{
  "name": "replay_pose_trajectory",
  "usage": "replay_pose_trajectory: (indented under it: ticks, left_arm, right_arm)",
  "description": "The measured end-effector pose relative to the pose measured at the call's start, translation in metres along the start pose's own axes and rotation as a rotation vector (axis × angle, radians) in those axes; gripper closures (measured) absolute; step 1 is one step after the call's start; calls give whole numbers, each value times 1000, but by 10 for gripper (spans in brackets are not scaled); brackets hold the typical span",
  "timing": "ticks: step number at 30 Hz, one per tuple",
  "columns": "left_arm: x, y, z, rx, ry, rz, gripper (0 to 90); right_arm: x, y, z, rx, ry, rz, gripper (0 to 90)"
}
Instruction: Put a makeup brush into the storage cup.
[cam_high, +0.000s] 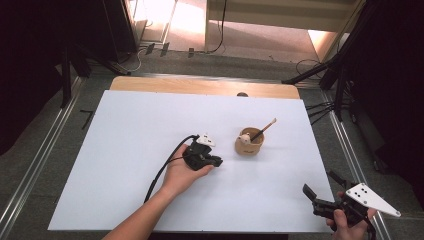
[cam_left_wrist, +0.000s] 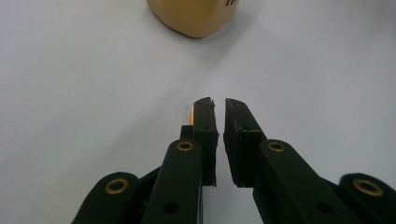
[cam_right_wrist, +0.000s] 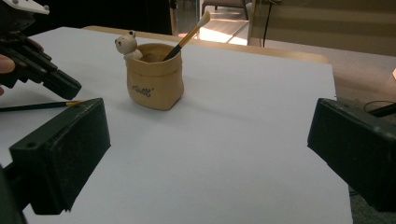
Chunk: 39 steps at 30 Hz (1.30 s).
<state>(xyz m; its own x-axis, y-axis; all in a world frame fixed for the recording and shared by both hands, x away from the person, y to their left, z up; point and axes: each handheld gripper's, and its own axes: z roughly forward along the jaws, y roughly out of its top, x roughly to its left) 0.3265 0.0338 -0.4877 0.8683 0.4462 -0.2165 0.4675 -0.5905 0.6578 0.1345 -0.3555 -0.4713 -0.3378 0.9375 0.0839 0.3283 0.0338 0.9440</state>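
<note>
A: Left gripper (cam_left_wrist: 219, 105), jaws a crack apart, seems to hover over a thin brush (cam_right_wrist: 39, 106) lying left of the pot (cam_high: 249, 141).
B: Centre on its handle, then pinch. Right gripper (cam_high: 320, 192) gapes empty, near right.

One table (cam_high: 130, 150) carries one tan pot (cam_high: 249, 145) with one small bear figure (cam_high: 245, 137) on its rim. There are two brushes: one brush standing in the pot (cam_high: 266, 128) and one brush lying on the table (cam_right_wrist: 35, 106). There are two claws: the left claw (cam_high: 216, 161) and the right claw (cam_high: 320, 186).
</note>
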Motion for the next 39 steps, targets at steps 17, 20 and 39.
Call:
replay_pose_trajectory:
  ticks: [17,20,39]
  left_arm:
    - [3,-2,-10,195,63,80,829]
    - [1,-1,-10,213,79,100,834]
    - [0,9,-8,351,110,85,840]
  right_arm:
    - [1,0,2,1,1,-1,0]
    - [0,0,2,1,0,-3,0]
    - [0,0,2,3,-3,2,0]
